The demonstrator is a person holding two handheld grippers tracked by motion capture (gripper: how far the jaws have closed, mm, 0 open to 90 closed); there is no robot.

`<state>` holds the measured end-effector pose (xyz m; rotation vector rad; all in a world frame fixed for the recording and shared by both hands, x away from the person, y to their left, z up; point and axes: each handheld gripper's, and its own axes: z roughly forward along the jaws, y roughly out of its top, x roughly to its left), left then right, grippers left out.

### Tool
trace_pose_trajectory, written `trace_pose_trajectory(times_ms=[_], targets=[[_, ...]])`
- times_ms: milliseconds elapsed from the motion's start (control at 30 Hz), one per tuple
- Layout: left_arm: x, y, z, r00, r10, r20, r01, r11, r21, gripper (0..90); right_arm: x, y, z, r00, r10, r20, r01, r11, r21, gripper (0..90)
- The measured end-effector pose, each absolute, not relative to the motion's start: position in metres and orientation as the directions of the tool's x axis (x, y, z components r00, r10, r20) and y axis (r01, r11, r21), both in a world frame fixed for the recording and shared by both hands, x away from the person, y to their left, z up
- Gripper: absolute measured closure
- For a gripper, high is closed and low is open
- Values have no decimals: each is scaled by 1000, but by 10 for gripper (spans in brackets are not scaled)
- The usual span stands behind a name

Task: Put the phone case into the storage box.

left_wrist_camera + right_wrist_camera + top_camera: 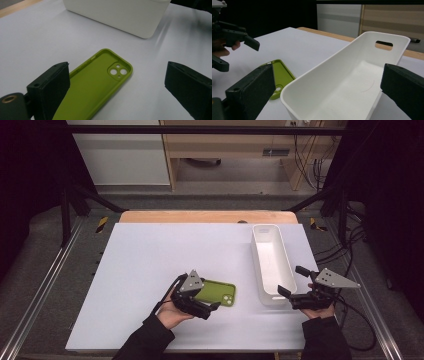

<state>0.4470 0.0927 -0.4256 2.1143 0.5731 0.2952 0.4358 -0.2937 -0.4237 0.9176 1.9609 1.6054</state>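
A lime-green phone case (220, 293) lies flat on the white table, hollow side up, camera cut-out toward the bin. My left gripper (209, 295) stands open over its near end. In the left gripper view the case (95, 85) runs between the spread jaws of that gripper (116, 72), closer to the left one. A long white bin (260, 255) stands empty to the right. My right gripper (291, 280) is open at the bin's near end, and in the right gripper view its jaws (328, 75) flank the bin (317, 72).
The right gripper view also takes in the case (279, 75) and the left gripper (239, 56) beyond it. A wooden strip (207, 216) borders the table's far edge. Cables (350, 245) hang off the right side. Bare table surface (150, 255) stretches to the left and behind the case.
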Motion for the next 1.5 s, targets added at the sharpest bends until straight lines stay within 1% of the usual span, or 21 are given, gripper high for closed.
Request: trace_pose_trajectory(times_ms=[133, 233, 333, 367, 400, 433, 467, 667, 767, 933, 1067, 1200, 1500], targets=[[447, 85, -429, 871, 491, -6, 287, -499, 817, 81, 436, -294, -424, -682, 728, 72, 214, 104, 971, 2], [448, 79, -432, 877, 481, -12, 288, -505, 814, 118, 436, -294, -424, -682, 728, 72, 215, 106, 971, 3], [448, 76, -435, 880, 474, -36, 303, -503, 809, 185, 436, -294, -424, -682, 728, 71, 215, 107, 971, 3], [448, 74, -436, 879, 475, -44, 311, -502, 807, 225, 436, -294, -424, -681, 728, 71, 216, 107, 971, 3], [449, 73, -437, 880, 473, -44, 314, -509, 801, 225, 436, -294, -424, -681, 728, 71, 216, 107, 971, 3], [449, 72, -438, 880, 472, -44, 316, -515, 797, 273, 436, -294, -424, -681, 729, 70, 216, 108, 971, 3], [449, 72, -439, 881, 472, -46, 319, -518, 794, 273, 436, -294, -424, -681, 729, 70, 216, 108, 971, 3], [449, 70, -443, 879, 472, -66, 341, -525, 780, 428, 436, -294, -424, -681, 729, 70, 216, 109, 970, 3], [450, 69, -446, 882, 467, -59, 338, -542, 769, 510, 436, -293, -424, -683, 727, 71, 217, 110, 970, 3], [450, 64, -451, 886, 459, -59, 340, -560, 756, 618, 436, -293, -424, -681, 729, 69, 218, 112, 969, 3], [449, 60, -455, 892, 447, -63, 341, -576, 743, 687, 436, -293, -424, -682, 728, 67, 216, 113, 970, 3], [450, 56, -459, 894, 442, -73, 351, -588, 729, 727, 436, -293, -424, -681, 729, 67, 218, 113, 969, 3], [448, 49, -465, 897, 439, -50, 343, -621, 704, 855, 436, -293, -424, -680, 730, 67, 220, 116, 969, 3]])
